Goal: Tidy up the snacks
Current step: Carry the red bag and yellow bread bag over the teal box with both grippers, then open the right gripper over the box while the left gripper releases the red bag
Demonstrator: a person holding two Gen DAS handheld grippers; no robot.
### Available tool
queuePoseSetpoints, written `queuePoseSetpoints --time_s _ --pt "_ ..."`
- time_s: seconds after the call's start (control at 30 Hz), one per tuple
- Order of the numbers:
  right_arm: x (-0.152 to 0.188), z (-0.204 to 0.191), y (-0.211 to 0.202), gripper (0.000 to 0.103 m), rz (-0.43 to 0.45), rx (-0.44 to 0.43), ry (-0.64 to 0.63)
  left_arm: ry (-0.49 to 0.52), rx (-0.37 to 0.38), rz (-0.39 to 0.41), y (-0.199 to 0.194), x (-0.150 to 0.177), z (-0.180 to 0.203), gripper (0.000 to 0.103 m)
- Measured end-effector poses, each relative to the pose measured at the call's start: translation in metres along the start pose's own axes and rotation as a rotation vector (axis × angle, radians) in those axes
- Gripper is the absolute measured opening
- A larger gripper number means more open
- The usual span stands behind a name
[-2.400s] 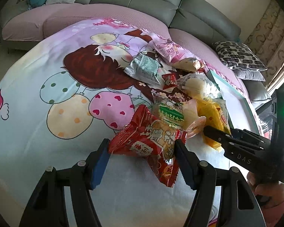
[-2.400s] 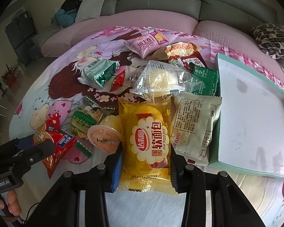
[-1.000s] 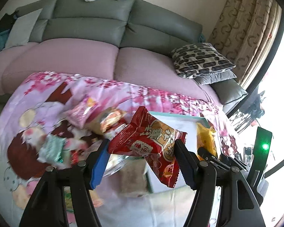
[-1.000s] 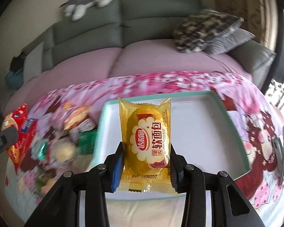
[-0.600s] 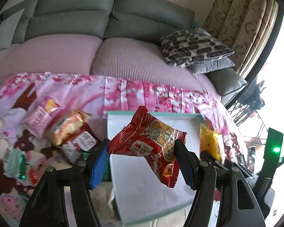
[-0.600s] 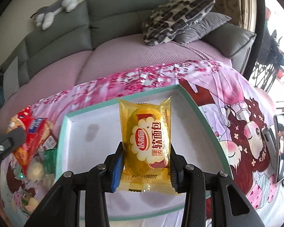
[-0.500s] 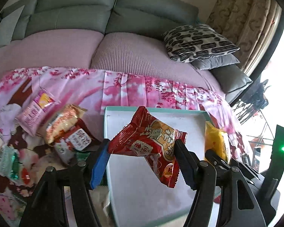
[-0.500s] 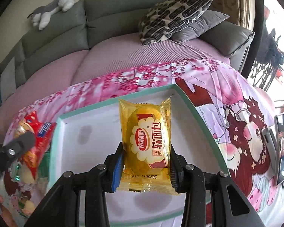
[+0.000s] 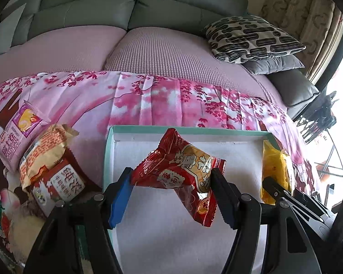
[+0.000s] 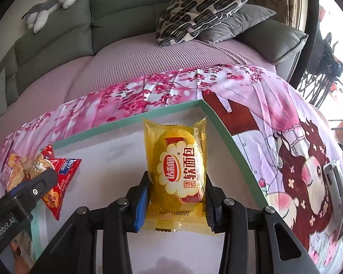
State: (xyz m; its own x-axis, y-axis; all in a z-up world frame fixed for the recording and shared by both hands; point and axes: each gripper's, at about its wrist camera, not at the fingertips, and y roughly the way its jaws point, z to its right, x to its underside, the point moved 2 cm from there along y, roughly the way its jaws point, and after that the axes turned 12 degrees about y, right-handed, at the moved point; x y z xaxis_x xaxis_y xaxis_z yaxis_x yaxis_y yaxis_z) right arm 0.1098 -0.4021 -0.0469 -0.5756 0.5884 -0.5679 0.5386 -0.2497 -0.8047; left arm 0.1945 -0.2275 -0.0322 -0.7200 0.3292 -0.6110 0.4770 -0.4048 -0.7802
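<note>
- My left gripper [image 9: 171,182] pinches the red snack packet [image 9: 183,173] by its sides; one corner of the packet droops below my fingers, over the white floor of the tray.
- My right gripper [image 10: 175,198] is clamped on the yellow bread packet [image 10: 176,166], held upright over the tray's right side.
- Under both: the teal-rimmed tray [image 9: 107,150], shallow, white inside. Whether either packet touches its floor I cannot tell.
- Left of the tray, loose snacks on the cloth: a brown-and-white packet [image 9: 61,187], an orange-checked bag [image 9: 43,155], a pink packet [image 9: 16,134].
- The cartoon-print pink cloth [image 10: 274,118] runs beyond the tray.
- Farthest: the sofa [image 9: 148,52] with a patterned cushion [image 9: 251,36].
</note>
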Motion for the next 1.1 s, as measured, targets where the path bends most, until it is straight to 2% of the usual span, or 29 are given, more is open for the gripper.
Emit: queuePoseSetpoints --time_s 0.2,0.37,0.5,0.57,0.63,0.73,0.77,0.83,0.97,1.1 --pt "-0.005 0.001 0.009 0.043 0.001 0.007 0.002 -0.014 -0.010 -0.006 0.009 -0.005 -0.001 0.069" --pt "-0.005 0.003 0.008 0.044 0.012 0.009 -0.007 -0.034 -0.014 -0.044 0.010 -0.004 -0.001 0.073" --pt "-0.005 0.004 0.005 0.045 0.010 0.004 -0.013 -0.014 -0.017 -0.023 -0.001 -0.005 0.005 0.077" --pt "-0.004 0.004 0.003 0.052 0.013 0.007 -0.013 -0.008 -0.032 -0.007 -0.008 -0.005 0.007 0.080" --pt "-0.003 0.004 -0.001 0.063 0.021 -0.001 -0.006 -0.002 -0.049 -0.005 -0.013 -0.005 0.008 0.080" --pt "-0.002 0.001 -0.005 0.066 0.025 -0.002 -0.028 0.003 -0.126 -0.018 -0.019 -0.004 0.005 0.081" --pt "-0.001 0.000 -0.006 0.068 0.024 0.000 -0.031 0.000 -0.152 -0.023 -0.020 -0.003 0.003 0.088" --pt "0.001 0.000 -0.006 0.078 0.019 0.000 -0.030 -0.004 -0.195 -0.024 -0.022 -0.002 -0.001 0.098" --pt "0.002 -0.001 -0.006 0.085 0.016 -0.013 -0.030 0.004 -0.272 -0.019 -0.026 0.002 -0.010 0.099" --pt "0.003 -0.002 -0.004 0.088 0.010 -0.011 -0.032 0.000 -0.301 -0.017 -0.027 0.004 -0.016 0.100"
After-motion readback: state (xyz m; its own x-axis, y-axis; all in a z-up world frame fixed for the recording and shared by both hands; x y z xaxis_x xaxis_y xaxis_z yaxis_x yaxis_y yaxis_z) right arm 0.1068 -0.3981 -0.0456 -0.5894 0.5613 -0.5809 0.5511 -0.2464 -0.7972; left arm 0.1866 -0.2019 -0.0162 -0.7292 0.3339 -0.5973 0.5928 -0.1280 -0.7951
